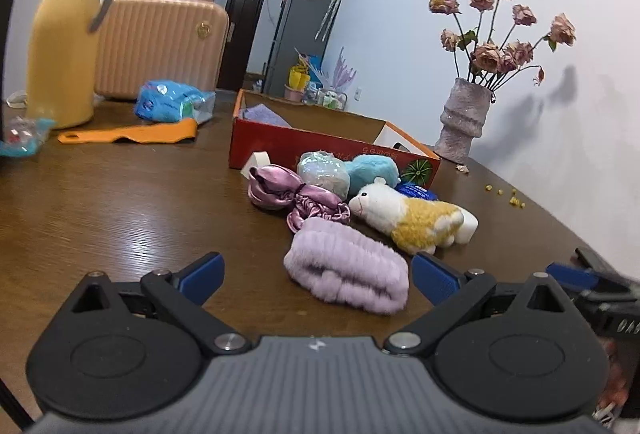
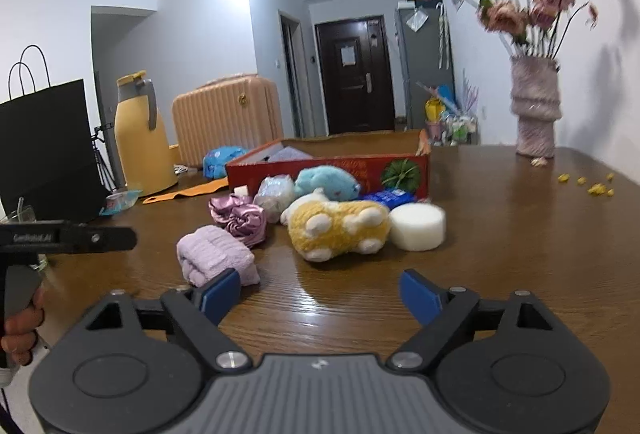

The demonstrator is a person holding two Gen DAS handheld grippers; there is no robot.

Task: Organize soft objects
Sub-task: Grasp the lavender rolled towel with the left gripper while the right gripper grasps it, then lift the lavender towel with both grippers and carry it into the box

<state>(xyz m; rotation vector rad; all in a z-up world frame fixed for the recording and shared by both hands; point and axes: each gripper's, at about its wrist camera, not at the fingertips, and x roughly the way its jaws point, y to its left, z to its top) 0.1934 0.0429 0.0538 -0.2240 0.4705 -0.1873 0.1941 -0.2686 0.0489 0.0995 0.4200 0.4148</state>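
Observation:
Soft things lie in a heap in front of a red cardboard box [image 1: 280, 148] [image 2: 348, 164]: a folded lilac fluffy towel [image 1: 348, 268] [image 2: 214, 256], a purple satin scrunchie [image 1: 296, 194] [image 2: 240, 216], a yellow and white plush sheep [image 1: 416, 216] [image 2: 340, 228], a blue plush [image 1: 372, 170] [image 2: 326, 182], a pale wrapped ball [image 1: 322, 170] [image 2: 274, 196] and a white sponge disc [image 2: 418, 226]. My left gripper [image 1: 316, 276] is open, its jaws either side of the lilac towel, just short of it. My right gripper [image 2: 320, 294] is open and empty, short of the sheep.
A yellow thermos jug [image 1: 64, 42] [image 2: 142, 138], a pink suitcase [image 1: 160, 46], a blue packet [image 1: 172, 100] and an orange strip [image 1: 132, 134] stand at the far left. A vase of dried roses [image 1: 464, 118] [image 2: 534, 110] stands far right. A black bag [image 2: 44, 150] is at the left.

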